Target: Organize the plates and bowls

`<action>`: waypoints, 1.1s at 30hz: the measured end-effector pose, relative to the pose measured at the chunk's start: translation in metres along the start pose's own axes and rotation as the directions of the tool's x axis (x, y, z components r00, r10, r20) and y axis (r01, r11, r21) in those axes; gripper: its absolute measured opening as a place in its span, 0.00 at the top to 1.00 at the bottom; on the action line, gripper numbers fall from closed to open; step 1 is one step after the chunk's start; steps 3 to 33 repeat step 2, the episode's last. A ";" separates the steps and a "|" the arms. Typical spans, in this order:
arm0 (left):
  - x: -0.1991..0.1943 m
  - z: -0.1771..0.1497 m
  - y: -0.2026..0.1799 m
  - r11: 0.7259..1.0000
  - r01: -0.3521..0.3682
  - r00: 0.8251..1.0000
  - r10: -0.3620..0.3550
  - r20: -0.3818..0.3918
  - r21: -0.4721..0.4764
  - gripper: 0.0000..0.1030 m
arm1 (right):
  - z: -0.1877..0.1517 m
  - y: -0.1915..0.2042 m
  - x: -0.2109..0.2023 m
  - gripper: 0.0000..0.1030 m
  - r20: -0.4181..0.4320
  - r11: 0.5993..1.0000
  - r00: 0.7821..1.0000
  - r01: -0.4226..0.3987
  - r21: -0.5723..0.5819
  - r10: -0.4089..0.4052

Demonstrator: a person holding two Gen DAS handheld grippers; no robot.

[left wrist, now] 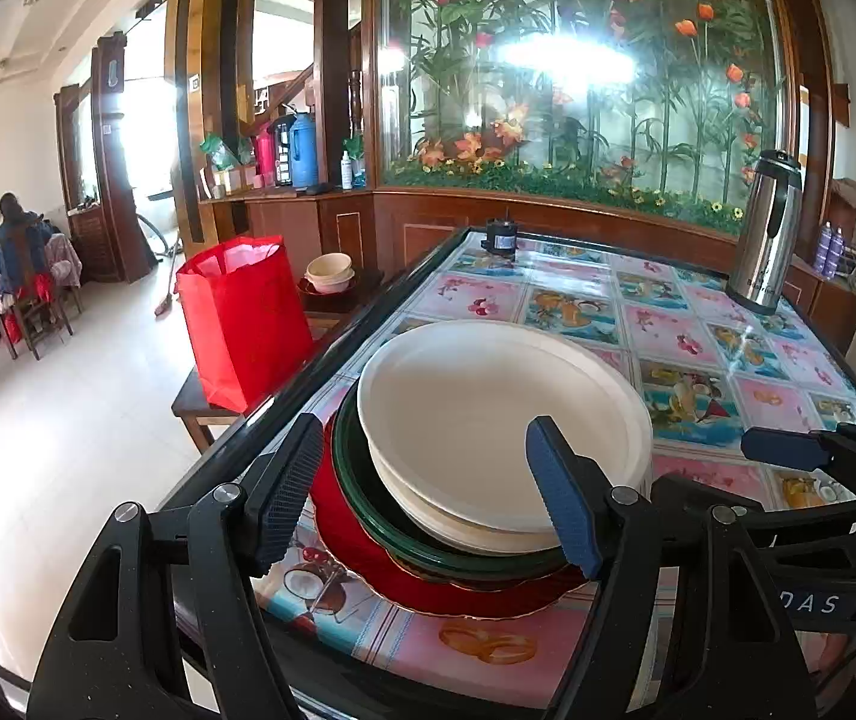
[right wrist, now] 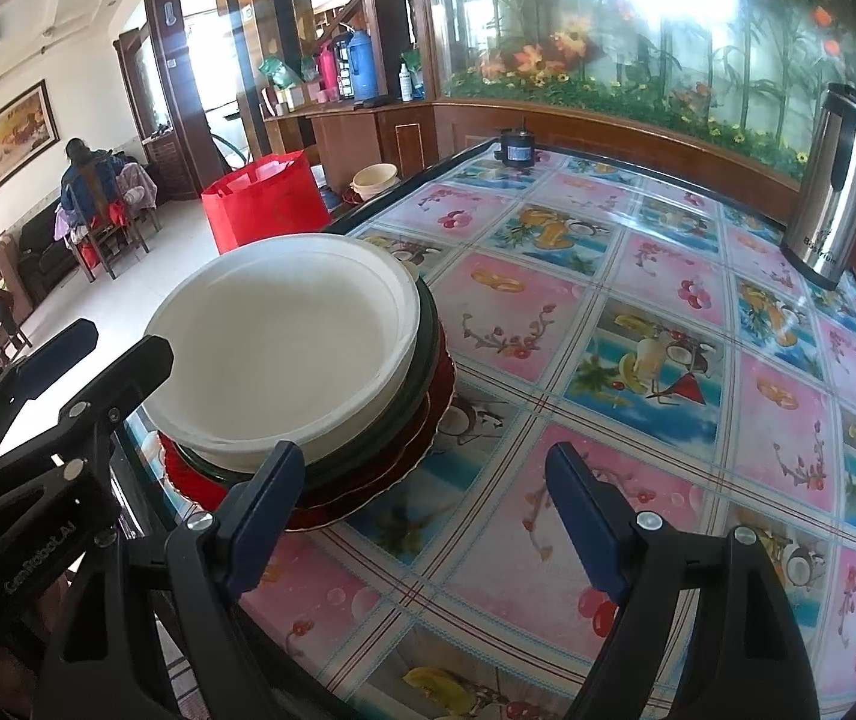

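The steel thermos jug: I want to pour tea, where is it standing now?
The tall stainless-steel thermos jug stands upright at the far right edge of the fruit-patterned table, far from the plate stack at the near left.

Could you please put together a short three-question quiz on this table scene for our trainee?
1. True or false: the white plate lies at the bottom of the stack.
2. What colour is the dish right under the white ones? A red, B green, C blue.
3. Fill in: the left gripper and right gripper both have ____ jaws.

Key: 1 false, it is on top, the red plate is lowest; 2 B, the green dish; 3 open.
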State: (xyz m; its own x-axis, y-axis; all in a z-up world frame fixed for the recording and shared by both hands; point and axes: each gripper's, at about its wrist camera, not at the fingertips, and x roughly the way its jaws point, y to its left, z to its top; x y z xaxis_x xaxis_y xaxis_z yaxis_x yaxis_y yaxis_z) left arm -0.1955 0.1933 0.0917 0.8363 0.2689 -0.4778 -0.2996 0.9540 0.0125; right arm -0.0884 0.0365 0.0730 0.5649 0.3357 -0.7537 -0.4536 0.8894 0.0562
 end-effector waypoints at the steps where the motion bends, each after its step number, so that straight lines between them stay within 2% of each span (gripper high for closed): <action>1: 0.000 0.000 0.000 1.000 0.000 1.000 0.000 0.000 0.002 0.31 | 0.000 -0.001 0.000 0.20 0.000 1.000 1.000 0.002 0.001 -0.002; 33: -0.001 0.000 -0.001 1.000 0.003 1.000 -0.003 -0.004 0.002 0.31 | 0.000 -0.002 -0.001 0.20 0.002 1.000 1.000 0.004 0.002 -0.004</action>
